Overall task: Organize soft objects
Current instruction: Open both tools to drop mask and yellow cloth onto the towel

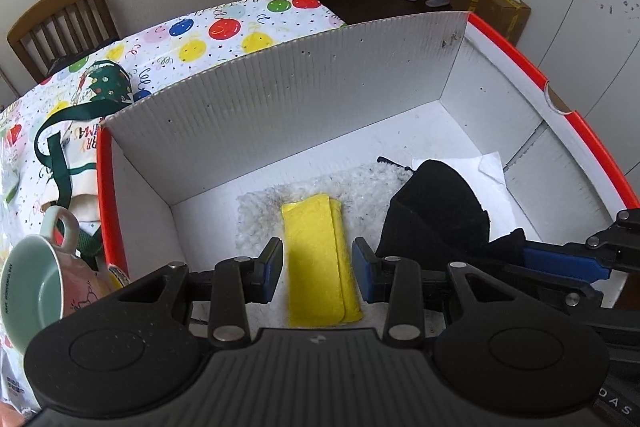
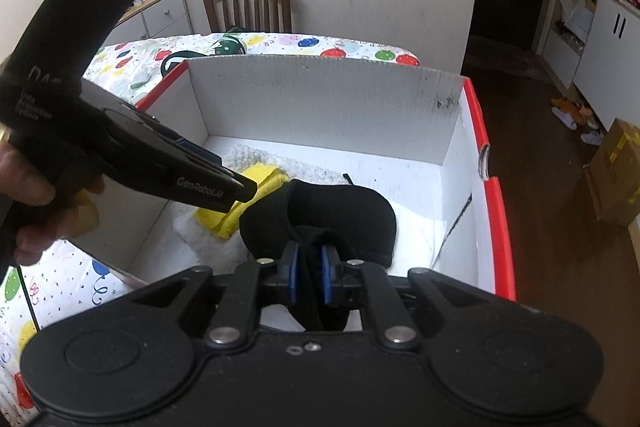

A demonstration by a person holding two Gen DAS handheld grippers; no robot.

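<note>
the right tongs (image 2: 307, 277) are pinched shut on a fold of the black cloth (image 2: 340, 215), which hangs ahead of them down in the box (image 2: 496, 227), so this looks like the putting-in step. the left tongs (image 1: 318, 269) stand wide open and hold nothing, the yellow cloth (image 1: 320, 267) lying between their tips on the white fluffy mat (image 1: 260, 211), perhaps not touching. next, the right should let go and lift clear.

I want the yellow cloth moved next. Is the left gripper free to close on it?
Probably yes: the left gripper is open, its fingers either side of the yellow cloth, nothing between. The black cloth lies beside.
</note>
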